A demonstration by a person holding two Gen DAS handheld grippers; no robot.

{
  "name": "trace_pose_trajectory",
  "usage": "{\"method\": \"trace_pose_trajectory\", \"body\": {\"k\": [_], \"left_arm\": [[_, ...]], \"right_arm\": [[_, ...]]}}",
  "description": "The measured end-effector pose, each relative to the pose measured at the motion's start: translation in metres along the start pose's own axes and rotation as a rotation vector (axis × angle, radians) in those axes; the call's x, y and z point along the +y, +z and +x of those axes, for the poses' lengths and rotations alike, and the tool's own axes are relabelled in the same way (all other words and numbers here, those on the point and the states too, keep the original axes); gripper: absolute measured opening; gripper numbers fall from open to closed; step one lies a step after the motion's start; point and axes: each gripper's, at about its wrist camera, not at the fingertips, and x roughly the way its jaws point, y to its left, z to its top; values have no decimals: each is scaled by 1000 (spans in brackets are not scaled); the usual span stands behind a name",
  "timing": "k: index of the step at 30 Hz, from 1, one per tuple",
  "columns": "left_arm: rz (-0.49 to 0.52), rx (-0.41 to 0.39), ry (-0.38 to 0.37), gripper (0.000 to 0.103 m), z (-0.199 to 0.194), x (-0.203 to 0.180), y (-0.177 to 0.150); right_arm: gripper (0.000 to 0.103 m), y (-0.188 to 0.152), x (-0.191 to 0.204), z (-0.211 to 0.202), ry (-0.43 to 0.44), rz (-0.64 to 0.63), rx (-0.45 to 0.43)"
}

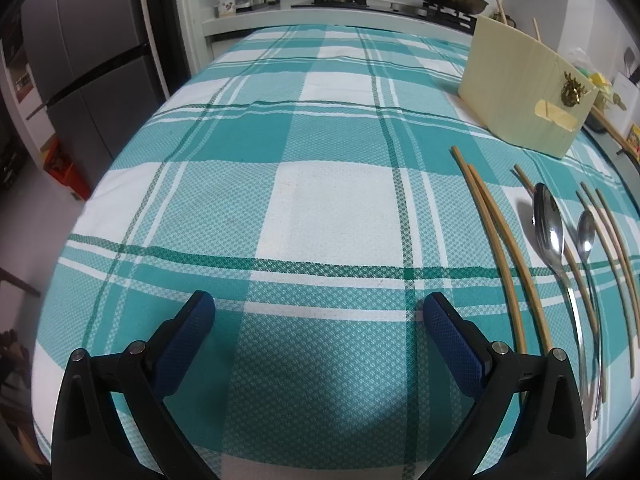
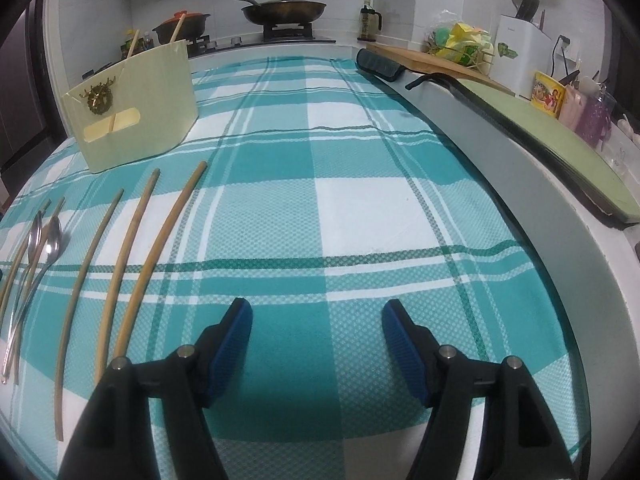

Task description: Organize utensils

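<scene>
Across the bench (image 2: 360, 208), under a teal plaid cloth (image 1: 280, 152) facing the stove (image 2: 286, 30), we count two spoons (image 1: 550, 232) and six chopsticks (image 2: 156, 248) near its front edge; both grippers (image 1: 318, 314) (image 2: 316, 316) hover with jaws apart, empty.

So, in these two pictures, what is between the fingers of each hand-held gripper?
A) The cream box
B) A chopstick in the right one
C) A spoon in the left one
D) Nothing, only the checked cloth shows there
D: the left hand-held gripper and the right hand-held gripper both stand open over the bare checked cloth, while the spoons and chopsticks lie off to the side.
</scene>
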Motion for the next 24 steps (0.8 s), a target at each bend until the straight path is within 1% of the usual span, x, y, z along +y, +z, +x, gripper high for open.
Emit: {"method": "trace_pose_trajectory", "body": {"k": [24], "left_arm": [[-3, -1, 1, 103, 0, 1, 0]], "right_arm": [[71, 0, -1, 0, 6, 8, 1]]}}
